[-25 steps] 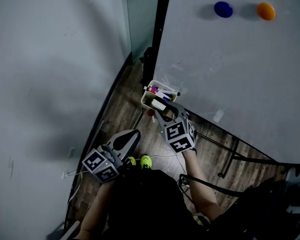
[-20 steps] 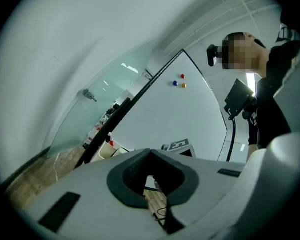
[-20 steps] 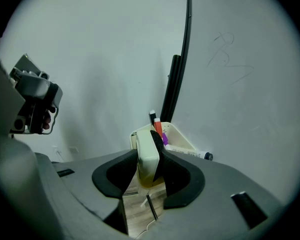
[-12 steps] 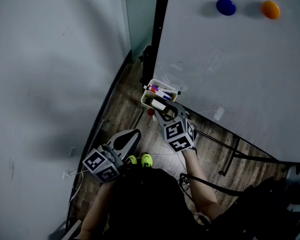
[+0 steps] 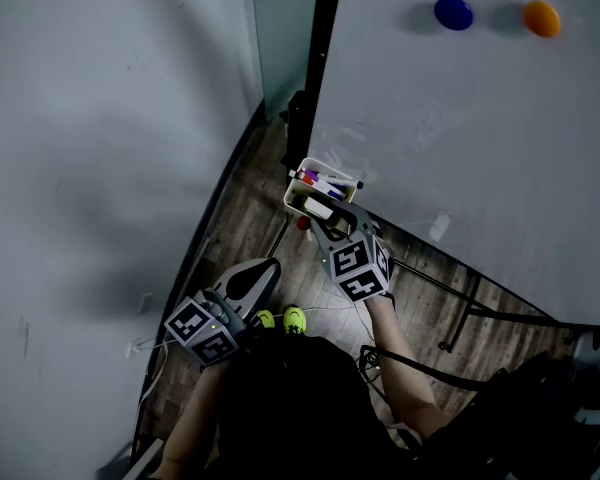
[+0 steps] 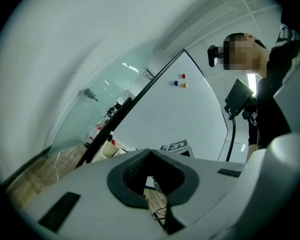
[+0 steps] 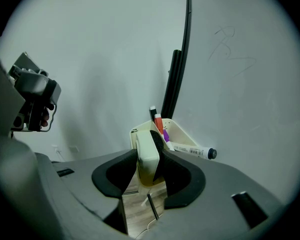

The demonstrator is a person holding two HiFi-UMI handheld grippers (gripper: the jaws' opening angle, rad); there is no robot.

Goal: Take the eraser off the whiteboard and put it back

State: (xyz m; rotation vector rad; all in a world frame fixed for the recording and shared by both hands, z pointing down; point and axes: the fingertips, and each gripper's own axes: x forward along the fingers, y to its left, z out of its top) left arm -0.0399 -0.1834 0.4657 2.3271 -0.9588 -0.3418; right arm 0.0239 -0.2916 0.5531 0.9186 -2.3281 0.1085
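no legible text, print on marker (image 7: 192, 150) too small, whiteboard (image 7: 250, 99) scrawl unreadable

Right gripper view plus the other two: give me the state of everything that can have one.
right gripper: shut on the eraser
eraser: held on edge between the jaws
left gripper: shut, empty
tray: holds markers
marker: capped, sticking out over the tray's rim
blue magnet: stuck on the whiteboard
orange magnet: stuck on the whiteboard

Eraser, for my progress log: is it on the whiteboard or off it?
Off. The right gripper's jaws clamp the eraser on edge in front of the marker tray, apart from the whiteboard.
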